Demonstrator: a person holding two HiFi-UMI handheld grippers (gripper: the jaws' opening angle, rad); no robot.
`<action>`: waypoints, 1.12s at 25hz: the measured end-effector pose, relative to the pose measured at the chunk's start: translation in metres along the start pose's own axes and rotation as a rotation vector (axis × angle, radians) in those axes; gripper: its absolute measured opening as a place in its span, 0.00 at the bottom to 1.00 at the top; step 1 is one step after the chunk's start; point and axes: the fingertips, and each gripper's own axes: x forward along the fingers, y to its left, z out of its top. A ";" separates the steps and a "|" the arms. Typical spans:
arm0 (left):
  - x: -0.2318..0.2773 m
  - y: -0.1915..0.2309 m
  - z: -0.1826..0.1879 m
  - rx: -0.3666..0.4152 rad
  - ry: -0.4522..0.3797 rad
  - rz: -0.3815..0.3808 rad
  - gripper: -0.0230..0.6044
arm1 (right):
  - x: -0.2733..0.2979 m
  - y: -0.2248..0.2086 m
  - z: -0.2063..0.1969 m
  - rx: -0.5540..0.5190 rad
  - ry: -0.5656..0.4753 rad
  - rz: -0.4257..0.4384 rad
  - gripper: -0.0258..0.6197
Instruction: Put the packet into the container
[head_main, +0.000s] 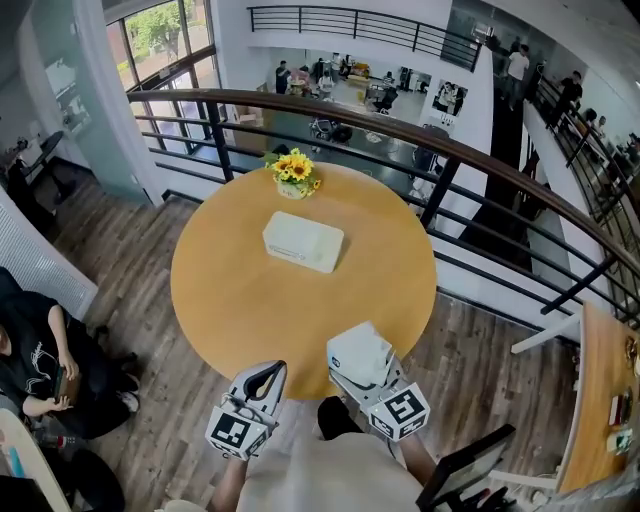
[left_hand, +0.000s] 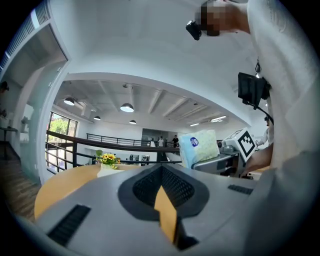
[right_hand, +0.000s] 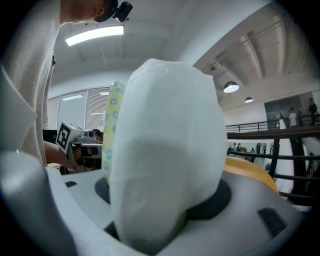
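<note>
A white lidded container lies at the middle of the round wooden table. My right gripper hovers over the table's near edge, shut on a soft white packet. The packet fills the right gripper view, bulging between the jaws, with a yellow-patterned edge on its left. From the left gripper view the packet shows a blue round label. My left gripper hangs just left of the right one at the table's edge, jaws together with nothing in them.
A small pot of sunflowers stands at the table's far edge. A curved dark railing runs behind the table above a lower floor. A seated person is at the left. Another table edge is at the right.
</note>
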 end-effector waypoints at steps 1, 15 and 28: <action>0.008 0.008 0.001 0.004 -0.001 0.006 0.04 | 0.008 -0.009 0.002 0.000 0.000 0.005 0.51; 0.093 0.068 0.024 -0.002 0.033 0.140 0.04 | 0.063 -0.115 0.031 0.020 0.016 0.089 0.51; 0.123 0.131 0.020 -0.044 0.077 0.139 0.04 | 0.131 -0.150 0.038 0.044 0.067 0.065 0.51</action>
